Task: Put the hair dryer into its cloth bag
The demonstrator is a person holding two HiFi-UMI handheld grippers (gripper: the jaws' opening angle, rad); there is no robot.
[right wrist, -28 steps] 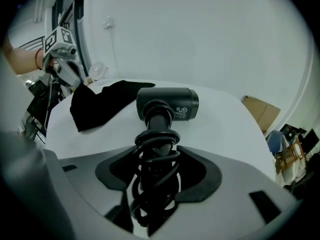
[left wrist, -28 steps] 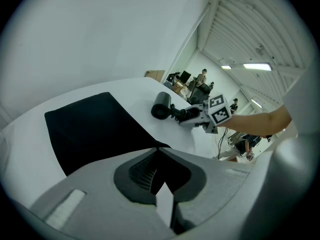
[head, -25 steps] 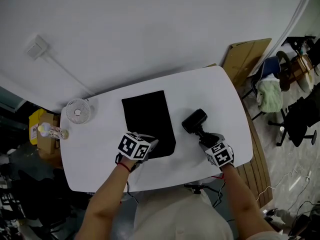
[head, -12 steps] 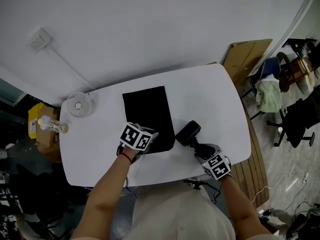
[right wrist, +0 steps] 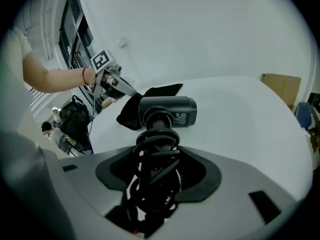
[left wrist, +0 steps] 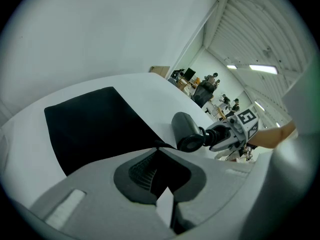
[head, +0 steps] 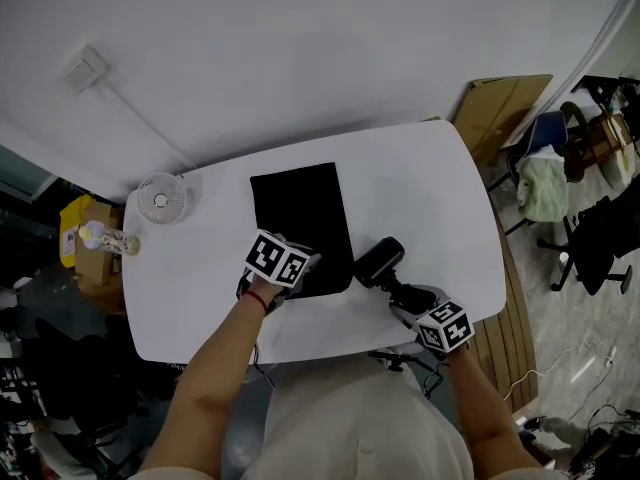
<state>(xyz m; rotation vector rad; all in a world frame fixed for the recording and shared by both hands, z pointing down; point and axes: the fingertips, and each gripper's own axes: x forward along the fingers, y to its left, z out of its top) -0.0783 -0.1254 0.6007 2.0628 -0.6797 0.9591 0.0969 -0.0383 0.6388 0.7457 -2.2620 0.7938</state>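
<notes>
The hair dryer [head: 378, 263] is located over the near right part of the white table [head: 430, 188]. Its black barrel lies just right of the near right corner of the cloth bag [head: 298, 218]. The handle, with the cord coiled round it, is clamped in the right tongs [right wrist: 157, 171], whose jaws stand wide about it. The barrel is turned crosswise to the handle, and a printed label is seen on its side. Whether the barrel touches the table cannot be determined.

The cloth bag is black and is laid flat at the middle of the table, its long side running from near to far. Its near edge is pinched in the left tongs [left wrist: 160, 151], whose jaws are brought together on the cloth. At that point the cloth is raised off the table.

A small white fan [head: 160, 198] is placed at the far left corner of the table, well apart from the bag. A cardboard sheet [head: 500, 108] is leaned beyond the far right corner.
</notes>
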